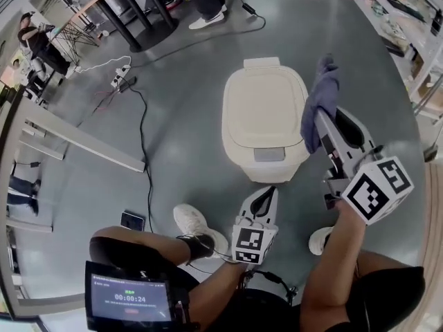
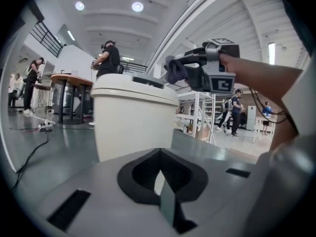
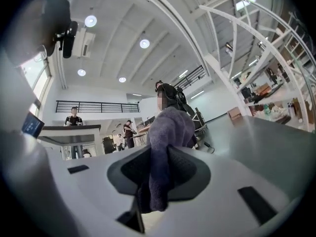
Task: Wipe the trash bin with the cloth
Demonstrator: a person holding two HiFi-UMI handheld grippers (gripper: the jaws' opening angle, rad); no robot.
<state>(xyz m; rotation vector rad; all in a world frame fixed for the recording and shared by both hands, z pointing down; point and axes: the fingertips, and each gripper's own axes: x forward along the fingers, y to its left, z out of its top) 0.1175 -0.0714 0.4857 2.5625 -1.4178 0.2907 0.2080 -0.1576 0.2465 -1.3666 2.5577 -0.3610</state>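
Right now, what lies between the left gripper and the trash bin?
Nothing stands there: just bare floor between left gripper and trash bin, shown in the head view.

Cream trash bin [image 1: 265, 120] upright on the floor, lid closed; purple-grey cloth [image 1: 320, 99] bunched just beside its right edge.

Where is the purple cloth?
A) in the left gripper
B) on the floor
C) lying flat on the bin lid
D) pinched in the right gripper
D: the right gripper has its jaws shut on the cloth, up by the right side of the bin.
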